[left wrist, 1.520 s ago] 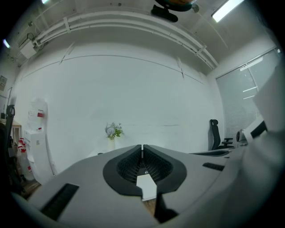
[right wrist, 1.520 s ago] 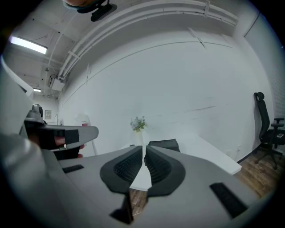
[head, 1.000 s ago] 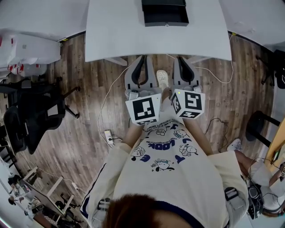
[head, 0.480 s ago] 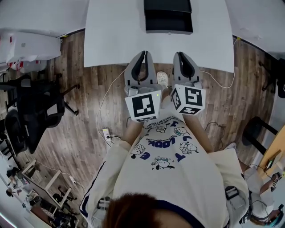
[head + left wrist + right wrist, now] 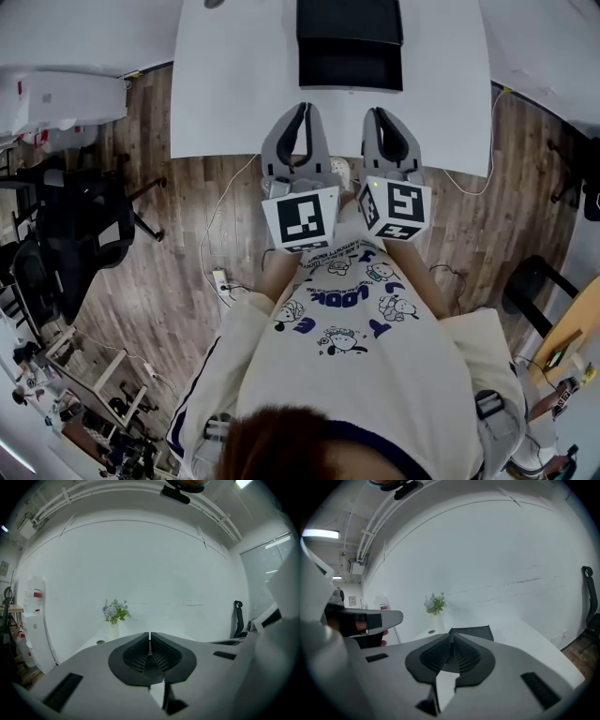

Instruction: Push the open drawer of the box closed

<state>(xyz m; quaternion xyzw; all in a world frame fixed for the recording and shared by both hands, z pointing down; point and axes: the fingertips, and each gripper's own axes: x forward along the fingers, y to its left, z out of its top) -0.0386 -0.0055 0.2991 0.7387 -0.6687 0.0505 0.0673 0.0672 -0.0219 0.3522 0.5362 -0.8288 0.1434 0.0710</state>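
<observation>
Left tongs (image 5: 149,637): closed, holding nothing
Right tongs (image 5: 451,637): closed, holding nothing
Box (image 5: 349,19): on the bench (image 5: 234,84), far end cut off by the frame
Drawer (image 5: 349,67): open

Light: bright, even — ceiling strip light (image 5: 318,534) | Shadows: soft | Edges: fisheye bend — dark vignette in both gripper views

Cream cartoon-print shirt (image 5: 352,361); grey left hand-held gripper (image 5: 302,107) and right hand-held gripper (image 5: 375,112).

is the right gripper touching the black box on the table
No, the right gripper is over the table near its front edge, with bare tabletop between it and the black box.
</observation>
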